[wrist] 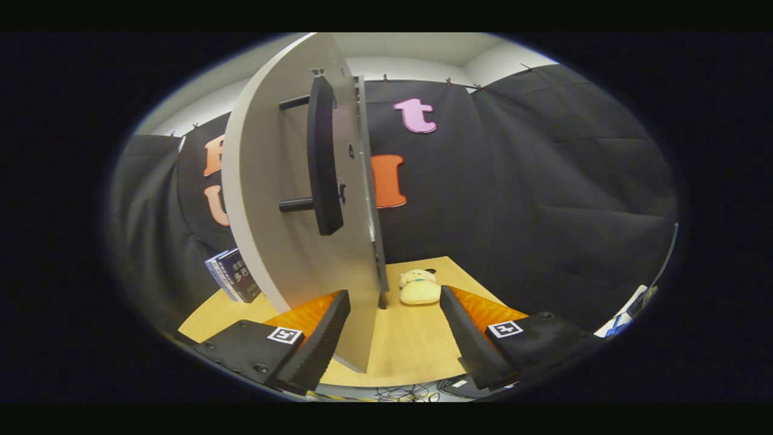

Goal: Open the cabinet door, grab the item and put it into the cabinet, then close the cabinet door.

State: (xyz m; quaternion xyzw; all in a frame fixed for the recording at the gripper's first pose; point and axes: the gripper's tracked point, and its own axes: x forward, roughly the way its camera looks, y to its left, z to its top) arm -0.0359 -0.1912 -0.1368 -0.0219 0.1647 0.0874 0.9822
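The open door [290,199] stood edge-on between the spread fingers [326,329], its handle [323,157] jutting left. Right of it, bare table [410,344] ran to the toy [418,286]; books [232,275] blocked the left edge.

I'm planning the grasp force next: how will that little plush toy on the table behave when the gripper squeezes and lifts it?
The plush toy looks stuffed and rounded, so it will probably squash and feel light. Lying low on the wooden table, it seems unlikely to roll. The open gripper straddles the cabinet door edge, so clear that first.

A light wooden table [416,344] carries a cream plush toy [419,287] and leaning books [234,275].
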